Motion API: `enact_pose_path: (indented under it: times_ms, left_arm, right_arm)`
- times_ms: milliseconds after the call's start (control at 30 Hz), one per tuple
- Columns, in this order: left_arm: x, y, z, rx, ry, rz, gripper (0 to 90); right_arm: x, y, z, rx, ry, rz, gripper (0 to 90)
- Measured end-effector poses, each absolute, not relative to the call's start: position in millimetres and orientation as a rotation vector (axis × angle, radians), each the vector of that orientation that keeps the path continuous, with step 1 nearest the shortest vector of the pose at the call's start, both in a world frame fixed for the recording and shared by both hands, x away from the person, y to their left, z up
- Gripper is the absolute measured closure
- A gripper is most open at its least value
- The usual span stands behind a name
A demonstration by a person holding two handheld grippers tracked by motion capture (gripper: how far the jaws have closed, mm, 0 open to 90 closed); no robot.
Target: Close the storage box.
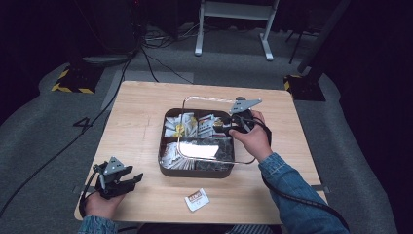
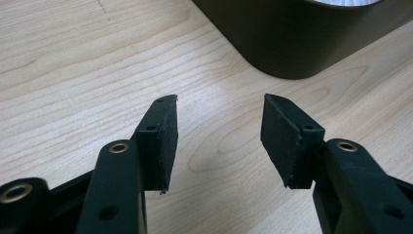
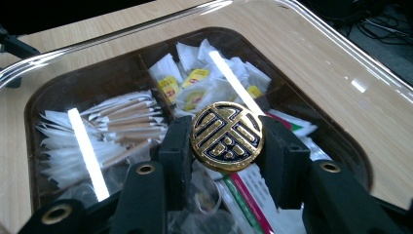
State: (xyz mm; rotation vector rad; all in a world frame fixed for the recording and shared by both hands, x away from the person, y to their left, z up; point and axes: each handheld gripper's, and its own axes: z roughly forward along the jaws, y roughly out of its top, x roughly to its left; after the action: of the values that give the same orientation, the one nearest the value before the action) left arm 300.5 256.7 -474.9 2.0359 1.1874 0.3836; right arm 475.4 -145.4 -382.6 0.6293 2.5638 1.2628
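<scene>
Wooden desk (image 1: pixel 141 122) under dim light. High view: right hand (image 1: pixel 251 139) reaches over the brown compartment box (image 1: pixel 195 170), its right gripper (image 1: pixel 234 127) clamped on the clear lid (image 1: pixel 187 105); left gripper (image 1: pixel 134 180) lies low, well apart to the left. Left gripper view: jaws half apart, empty; box corner (image 2: pixel 292 44) ahead. Right gripper view: pads (image 3: pixel 178 151) pinch the gold knob (image 3: pixel 227 135) of the lid; sachets (image 3: pixel 122 122) beneath.

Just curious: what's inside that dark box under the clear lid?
The box holds compartments of white sachets, yellow-labelled tea bags and a red-and-green packet. The right gripper grips the lid's gold knob, hiding what lies below.
</scene>
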Motion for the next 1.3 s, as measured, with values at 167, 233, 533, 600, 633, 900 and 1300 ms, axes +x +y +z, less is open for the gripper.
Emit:
enact_pose_path:
  times_ms: [167,233,533,600,633,900,1300]
  left_arm:
    - [301,257,-476,2.043,1.188,0.379,48.0]
    - [302,257,-476,2.040,1.187,0.383,48.0]
    - [308,254,-475,2.048,1.176,0.366,47.5]
    - [310,254,-476,2.043,1.176,0.365,47.4]
    - [310,254,-476,2.042,1.178,0.363,47.4]
    - [315,252,-477,2.056,1.179,0.345,47.0]
    - [316,251,-477,2.060,1.175,0.339,46.9]
  right_arm:
    - [479,-129,-388,0.613,2.585,1.260,58.7]
    - [480,-124,-390,0.610,2.590,1.259,58.6]
    - [484,-105,-402,0.616,2.612,1.267,58.7]
    - [485,-102,-405,0.616,2.614,1.264,58.7]
    - [486,-101,-406,0.621,2.617,1.262,58.7]
    - [487,-93,-419,0.623,2.631,1.256,58.6]
    - [486,-87,-433,0.631,2.647,1.237,58.7]
